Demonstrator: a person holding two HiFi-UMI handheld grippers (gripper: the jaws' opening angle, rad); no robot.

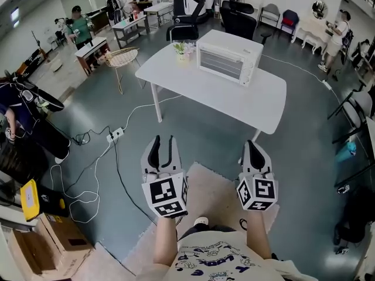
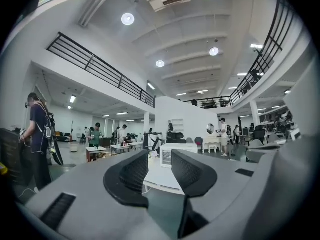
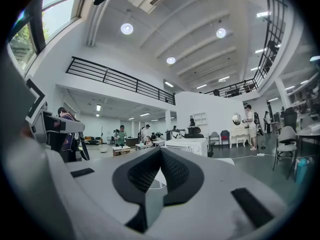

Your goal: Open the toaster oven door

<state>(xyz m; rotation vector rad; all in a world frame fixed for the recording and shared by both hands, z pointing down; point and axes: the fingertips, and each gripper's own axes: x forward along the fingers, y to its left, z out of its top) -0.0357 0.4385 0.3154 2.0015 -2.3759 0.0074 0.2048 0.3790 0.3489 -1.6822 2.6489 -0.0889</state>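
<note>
The white toaster oven (image 1: 225, 57) stands on a white table (image 1: 228, 95) well ahead of me, its glass door shut. Both grippers hang low in front of my body, far short of the table. My left gripper (image 1: 163, 140) is open with nothing between its jaws; in the left gripper view (image 2: 159, 153) the toaster oven (image 2: 180, 147) shows far off past the gap. My right gripper (image 1: 253, 144) is shut, its tips meeting with nothing in them. In the right gripper view (image 3: 161, 149) the toaster oven (image 3: 185, 144) sits small in the distance.
A small potted plant (image 1: 180, 48) stands left of the oven. A power strip (image 1: 114, 134) and cables lie on the floor at left. A beige rug (image 1: 217, 186) is underfoot. Office chairs (image 1: 187, 10) stand behind the table, a wicker chair (image 1: 121, 57) at left, cardboard boxes (image 1: 58, 239) at lower left.
</note>
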